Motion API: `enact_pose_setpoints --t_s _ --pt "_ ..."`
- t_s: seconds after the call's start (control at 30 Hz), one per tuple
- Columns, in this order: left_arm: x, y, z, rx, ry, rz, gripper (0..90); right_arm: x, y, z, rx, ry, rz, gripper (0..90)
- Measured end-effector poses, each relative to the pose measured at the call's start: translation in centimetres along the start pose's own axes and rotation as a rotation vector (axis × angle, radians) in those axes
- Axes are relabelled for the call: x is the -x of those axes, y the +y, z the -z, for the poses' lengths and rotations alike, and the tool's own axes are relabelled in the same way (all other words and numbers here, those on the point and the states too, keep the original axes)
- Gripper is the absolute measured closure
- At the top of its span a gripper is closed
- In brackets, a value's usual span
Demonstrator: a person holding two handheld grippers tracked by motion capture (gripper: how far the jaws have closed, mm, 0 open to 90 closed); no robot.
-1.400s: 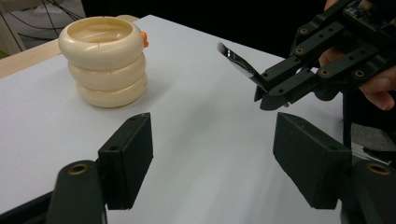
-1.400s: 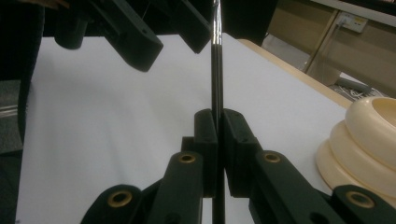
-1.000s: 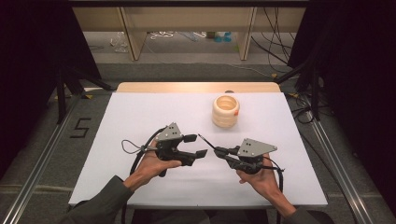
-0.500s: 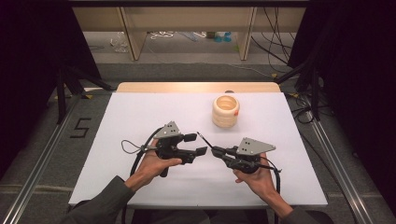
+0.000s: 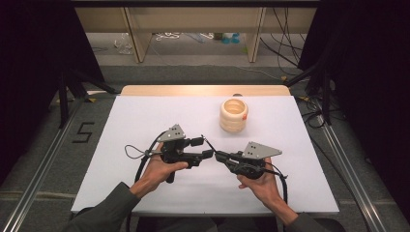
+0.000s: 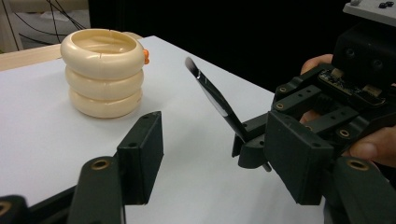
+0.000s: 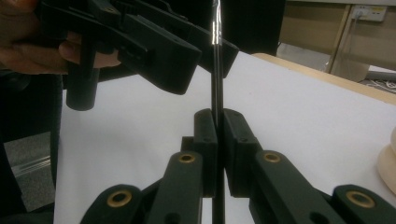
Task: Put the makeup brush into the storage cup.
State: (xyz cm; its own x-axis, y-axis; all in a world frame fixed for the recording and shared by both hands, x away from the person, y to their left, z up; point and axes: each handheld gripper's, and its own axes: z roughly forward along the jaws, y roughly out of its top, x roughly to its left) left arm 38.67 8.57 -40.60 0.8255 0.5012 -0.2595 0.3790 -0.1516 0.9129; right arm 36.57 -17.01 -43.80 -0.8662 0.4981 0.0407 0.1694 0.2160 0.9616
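Observation:
My right gripper (image 5: 218,155) (image 7: 218,135) is shut on a thin, flat black strip (image 5: 211,145) (image 7: 215,60) that sticks out past its jaws. My left gripper (image 5: 203,148) (image 6: 219,158) faces it, open. Its jaws have just been closing, and the black strip (image 6: 212,95) stands between them without touching either pad. Behind the grippers a cream cup of stacked rings (image 5: 233,115) (image 6: 102,70), with a small orange bit on its side, stands upright on the white table (image 5: 145,121).
The table's back edge is a wooden strip (image 5: 203,90). Metal rails (image 5: 348,169) run along both sides on the floor, and a "5" (image 5: 83,132) is marked at the left. Cables (image 5: 133,152) trail from both grippers across the table.
The left gripper's jaws stand a little closer together around the strip. Both hands have barely shifted.

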Motion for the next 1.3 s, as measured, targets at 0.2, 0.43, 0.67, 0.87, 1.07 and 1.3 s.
enact_pose_setpoints --t_s 0.2,0.43,0.67,0.87,1.07,1.3 --pt "0.01 -0.04 -0.12 0.000 -0.004 0.008 38.8 -0.12 0.03 -0.39 0.014 0.018 0.003 85.2" --pt "0.02 -0.04 -0.16 0.008 -0.013 -0.004 43.8 -0.39 0.08 -0.64 0.001 0.021 -0.009 85.2" --pt "-0.01 -0.03 -0.17 0.016 -0.028 -0.001 49.1 -0.39 0.15 -0.90 0.042 0.026 0.002 85.2" --pt "0.00 -0.09 -0.21 0.017 -0.035 0.015 53.3 -0.47 0.15 -0.92 0.043 0.025 -0.004 85.2" --pt "-0.02 -0.03 -0.20 0.025 -0.045 0.033 57.2 -0.61 0.19 -0.84 0.035 0.018 -0.013 85.2" --pt "-0.02 0.03 -0.15 0.035 -0.054 0.035 60.6 -0.63 0.18 -0.88 0.031 0.023 -0.010 85.2"
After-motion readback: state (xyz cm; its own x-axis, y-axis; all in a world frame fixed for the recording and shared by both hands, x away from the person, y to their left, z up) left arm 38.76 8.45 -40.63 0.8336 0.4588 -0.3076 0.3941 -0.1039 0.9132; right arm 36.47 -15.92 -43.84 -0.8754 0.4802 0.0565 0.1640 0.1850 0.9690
